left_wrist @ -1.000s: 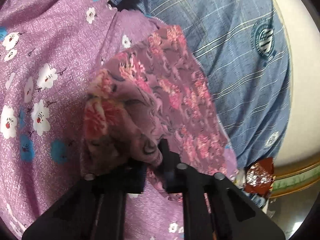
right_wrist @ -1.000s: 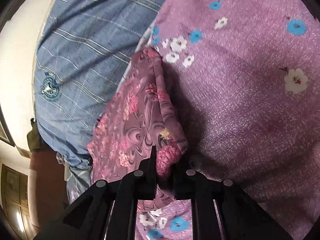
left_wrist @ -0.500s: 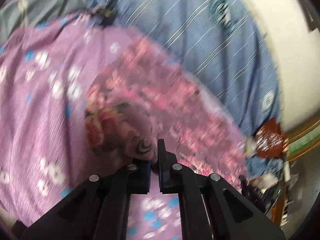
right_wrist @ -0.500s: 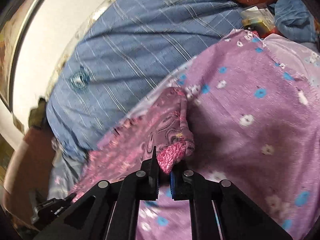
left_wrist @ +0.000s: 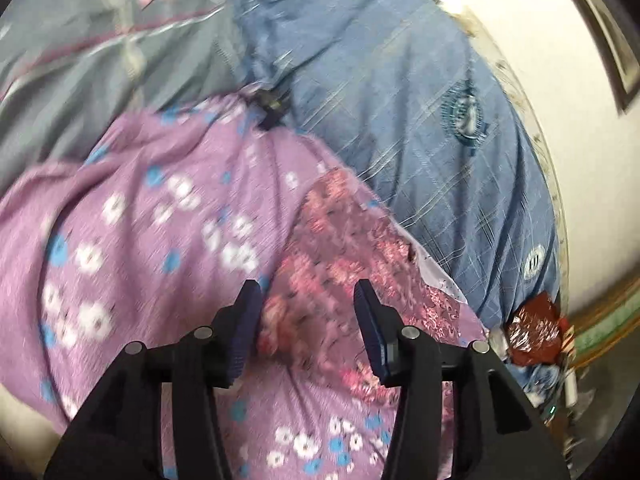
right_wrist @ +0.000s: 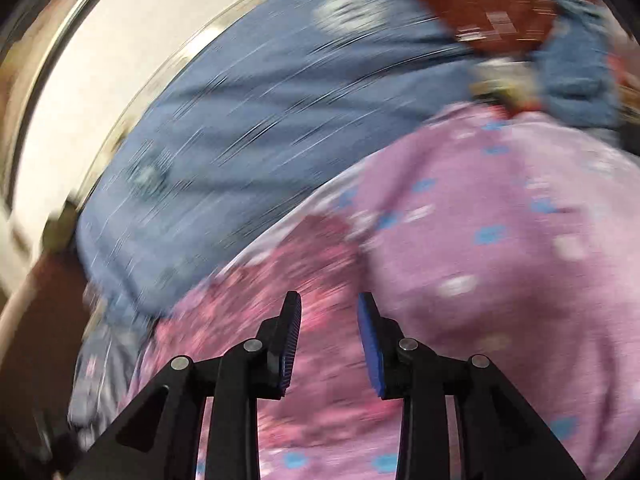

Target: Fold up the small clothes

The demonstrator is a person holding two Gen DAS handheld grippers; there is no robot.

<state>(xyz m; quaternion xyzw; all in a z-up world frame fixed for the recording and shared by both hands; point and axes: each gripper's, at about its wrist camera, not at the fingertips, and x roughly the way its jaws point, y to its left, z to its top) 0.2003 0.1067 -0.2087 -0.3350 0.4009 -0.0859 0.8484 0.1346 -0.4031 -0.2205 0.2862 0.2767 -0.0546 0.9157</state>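
The small pink-flowered garment [left_wrist: 344, 248] lies on a purple cloth with white and blue flowers [left_wrist: 140, 240]. My left gripper [left_wrist: 307, 296] hovers over its near end with jaws opening; the pads press on nothing, and the garment shows through the gap below. In the right wrist view the same garment [right_wrist: 280, 280] is blurred and lies on the purple cloth [right_wrist: 500, 240]. My right gripper [right_wrist: 330, 304] hangs above it, its jaws also opening and holding nothing.
A blue checked cloth with round badges [left_wrist: 420, 100] lies beyond the garment, also in the right wrist view [right_wrist: 260, 120]. A grey cloth [left_wrist: 100, 60] is at the upper left. A red-brown shiny packet [left_wrist: 536, 332] sits by the bed's edge near a pale wall [left_wrist: 580, 160].
Both grippers were shut on bunched ends of the pink-flowered garment. Now both have let go and lifted away, and the garment lies on the purple cloth.
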